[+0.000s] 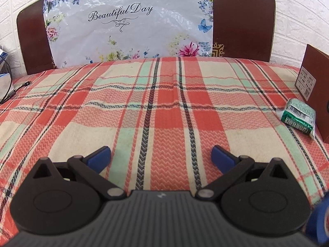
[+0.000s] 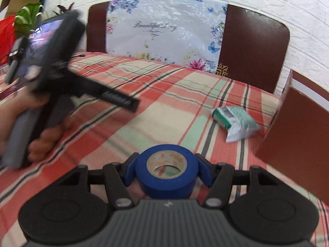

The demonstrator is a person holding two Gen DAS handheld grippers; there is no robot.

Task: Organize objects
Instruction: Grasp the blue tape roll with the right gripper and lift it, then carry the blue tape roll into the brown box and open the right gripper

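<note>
A roll of blue tape [image 2: 167, 169] sits between the blue pads of my right gripper [image 2: 167, 169], which is shut on it above the plaid cloth [image 2: 164, 94]. A green and white packet [image 2: 234, 121] lies ahead to the right, beside the wall of a brown box [image 2: 296, 135]. In the left wrist view my left gripper [image 1: 161, 157] stands open over the cloth with nothing between its fingers. The same packet [image 1: 299, 116] lies at the right beside the brown box [image 1: 314, 82]. A blue blur at the bottom right edge is the tape [image 1: 318, 222].
A person's hand holds the left gripper's handle [image 2: 47, 78] at the left of the right wrist view. A brown chair back with a flowered plastic sheet [image 1: 127, 20] stands behind the cloth. A cable [image 1: 18, 88] lies at the far left. Plants and a cardboard box [image 2: 22, 0] stand at the back left.
</note>
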